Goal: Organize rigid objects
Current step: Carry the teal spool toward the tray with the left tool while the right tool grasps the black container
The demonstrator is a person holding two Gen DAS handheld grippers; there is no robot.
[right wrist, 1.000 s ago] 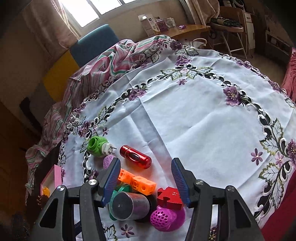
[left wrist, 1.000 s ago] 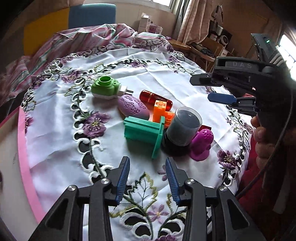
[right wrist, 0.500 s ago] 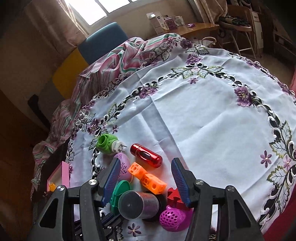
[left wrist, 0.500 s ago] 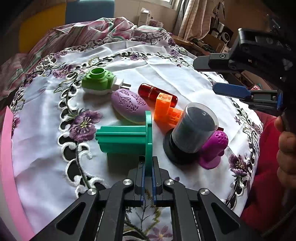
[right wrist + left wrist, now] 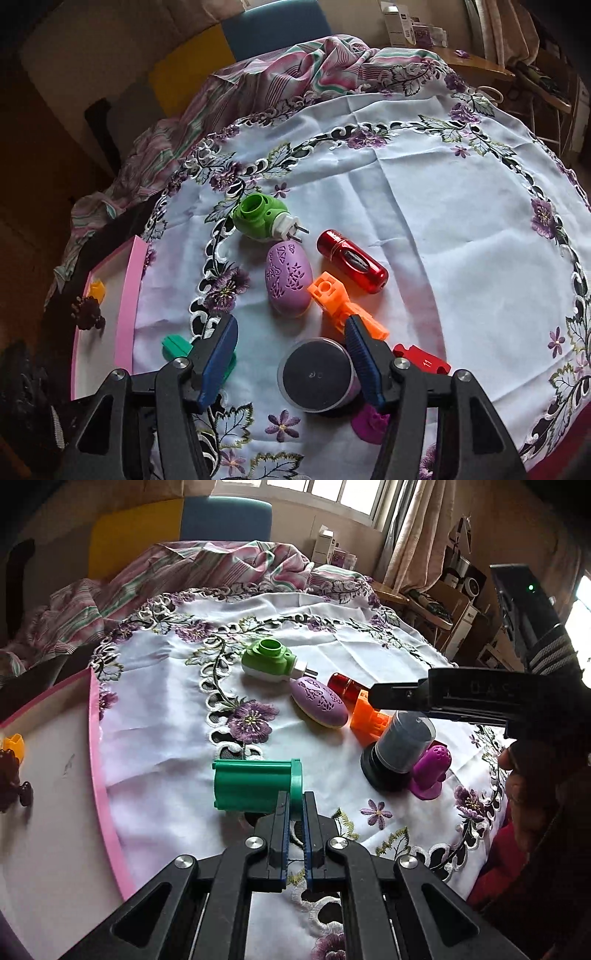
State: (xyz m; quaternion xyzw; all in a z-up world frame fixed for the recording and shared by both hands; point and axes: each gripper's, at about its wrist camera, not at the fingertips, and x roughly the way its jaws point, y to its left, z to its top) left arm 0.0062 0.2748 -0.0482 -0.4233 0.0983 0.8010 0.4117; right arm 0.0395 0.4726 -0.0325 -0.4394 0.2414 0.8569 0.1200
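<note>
A: Left view showing green spool (image 5: pixel 255 784) whole, near pink tray (image 5: pixel 101 775); right view catching only an edge.
B: Left gripper (image 5: pixel 295 812) clamping spool flange. Right gripper (image 5: pixel 291 354) gaping wide over grey canister (image 5: pixel 316 378), gripping nothing.

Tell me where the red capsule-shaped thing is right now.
In the right wrist view the red capsule lies on the tablecloth, right of the purple egg and just beyond the orange block.

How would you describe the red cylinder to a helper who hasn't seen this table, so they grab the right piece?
Start at the white embroidered tablecloth and find the toy cluster near its front. The red cylinder lies on its side behind the orange block, right of the lilac egg. It alone is glossy metallic red.
</note>
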